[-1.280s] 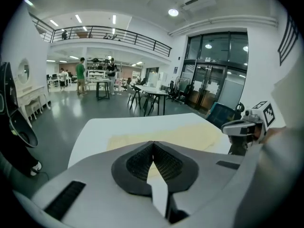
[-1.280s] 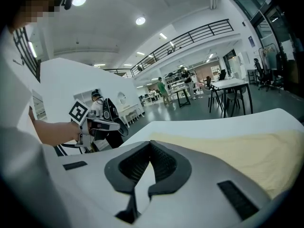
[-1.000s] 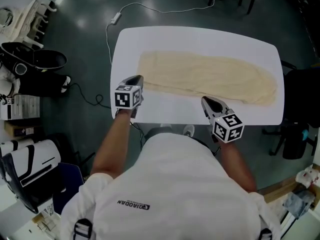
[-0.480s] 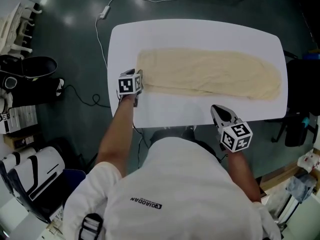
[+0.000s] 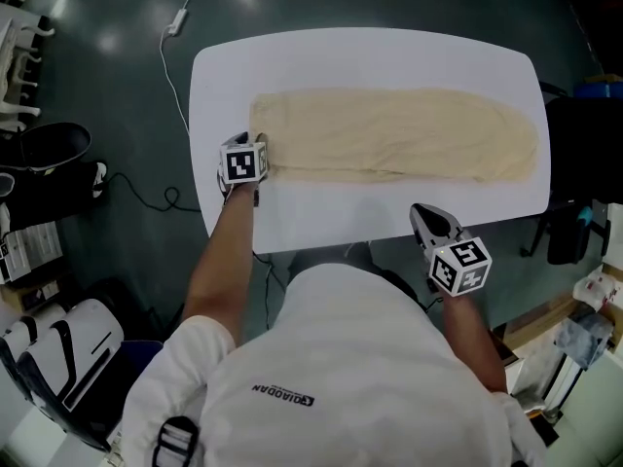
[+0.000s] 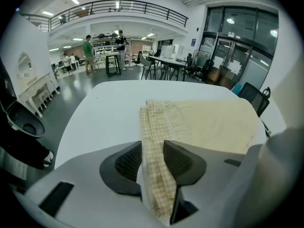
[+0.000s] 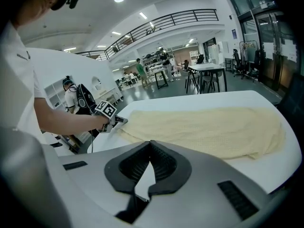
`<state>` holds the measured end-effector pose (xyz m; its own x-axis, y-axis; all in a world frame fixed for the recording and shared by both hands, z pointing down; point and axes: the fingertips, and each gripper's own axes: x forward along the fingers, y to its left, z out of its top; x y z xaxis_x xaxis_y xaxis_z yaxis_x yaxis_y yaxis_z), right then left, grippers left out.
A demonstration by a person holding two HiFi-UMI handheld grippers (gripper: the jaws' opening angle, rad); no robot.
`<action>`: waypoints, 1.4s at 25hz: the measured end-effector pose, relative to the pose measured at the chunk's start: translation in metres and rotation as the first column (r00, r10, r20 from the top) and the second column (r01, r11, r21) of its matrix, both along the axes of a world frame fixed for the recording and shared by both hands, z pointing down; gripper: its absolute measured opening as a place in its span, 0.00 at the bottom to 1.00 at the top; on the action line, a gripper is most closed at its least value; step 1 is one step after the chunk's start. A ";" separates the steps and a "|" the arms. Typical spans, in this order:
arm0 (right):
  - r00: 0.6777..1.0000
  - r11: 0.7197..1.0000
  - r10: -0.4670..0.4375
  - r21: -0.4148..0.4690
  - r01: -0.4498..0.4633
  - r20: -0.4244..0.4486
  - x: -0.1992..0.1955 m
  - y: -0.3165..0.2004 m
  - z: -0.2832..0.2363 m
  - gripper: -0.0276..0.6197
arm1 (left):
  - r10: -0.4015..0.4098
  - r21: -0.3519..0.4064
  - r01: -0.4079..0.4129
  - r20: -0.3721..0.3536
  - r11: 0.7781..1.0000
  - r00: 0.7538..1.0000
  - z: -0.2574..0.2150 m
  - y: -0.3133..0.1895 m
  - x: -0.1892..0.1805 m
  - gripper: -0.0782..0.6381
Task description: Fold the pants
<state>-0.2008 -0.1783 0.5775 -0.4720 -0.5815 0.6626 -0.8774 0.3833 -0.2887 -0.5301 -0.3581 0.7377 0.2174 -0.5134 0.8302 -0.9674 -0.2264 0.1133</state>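
Cream pants (image 5: 389,134) lie flat and lengthwise across the white table (image 5: 370,56), folded into one long strip. My left gripper (image 5: 261,148) is down at their left end. In the left gripper view its jaws (image 6: 153,144) are opening, with the layered checked edge of the pants (image 6: 204,122) between the pads. My right gripper (image 5: 421,214) hovers over the table's near edge, short of the cloth. Its jaws (image 7: 150,144) are shut with nothing in them. The right gripper view shows the pants (image 7: 204,129) ahead and the left gripper (image 7: 118,120) at their far end.
A white cable (image 5: 175,22) trails over the dark floor beyond the table's left corner. A black chair (image 5: 574,163) stands off the right edge and a dark bag (image 5: 49,149) lies on the floor at left. People (image 6: 88,51) stand far off in the hall.
The left gripper came down from beside the table's left edge onto the pants' left end, and its jaws opened around the cloth edge. The right gripper drew back slightly toward the near edge.
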 end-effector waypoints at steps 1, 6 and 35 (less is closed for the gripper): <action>1.000 1.000 0.000 -0.001 0.000 -0.002 0.001 0.000 0.000 0.07 | 0.018 0.003 -0.018 0.010 1.000 1.000 0.000 0.000 0.006 0.32; 1.000 1.000 0.002 0.018 -0.002 -0.003 -0.004 -0.003 -0.007 0.07 | 0.005 0.019 -0.004 -0.048 1.000 0.999 -0.001 0.003 0.017 0.19; 0.993 0.990 0.086 0.101 -0.095 0.086 0.016 0.024 -0.052 0.07 | -0.007 0.059 0.058 -0.636 0.997 0.772 -0.142 0.027 0.056 0.18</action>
